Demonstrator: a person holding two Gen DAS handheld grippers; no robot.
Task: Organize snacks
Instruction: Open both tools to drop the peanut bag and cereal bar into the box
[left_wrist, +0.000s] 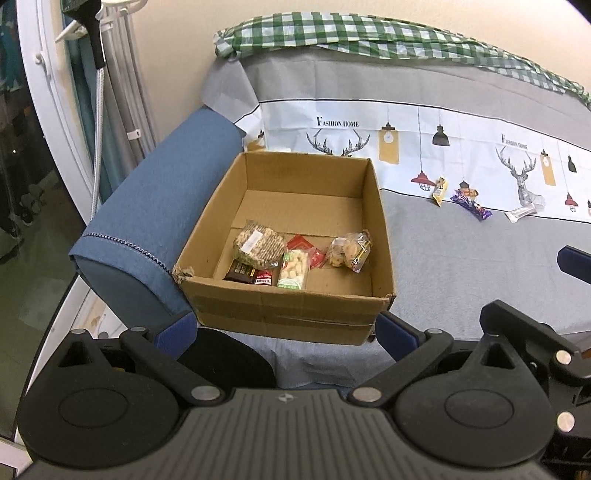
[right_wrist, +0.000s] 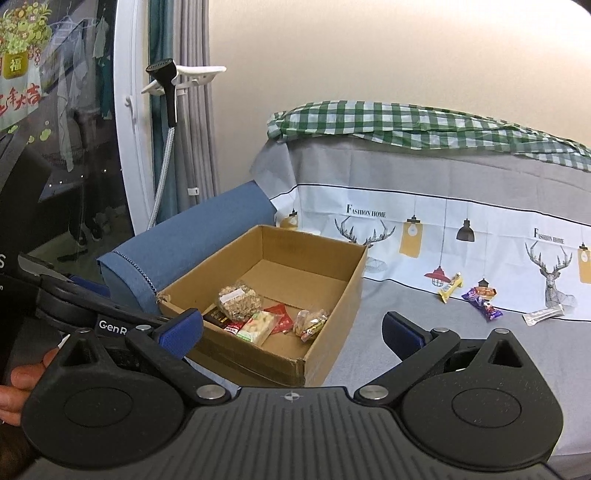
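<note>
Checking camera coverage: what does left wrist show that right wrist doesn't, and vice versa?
Only the left wrist view: the box's near outer wall face-on, and a dark blue pad entering at the right edge.

Only the right wrist view: a hand at the lower left, the other gripper's body marked GenR, and the dark window with red and yellow decorations.

Both: the cardboard box holding several snacks, three loose packets on the grey cover, yellow, purple and white, the blue cushion, the green checked cloth. Both grippers' jaws stand open, empty.
</note>
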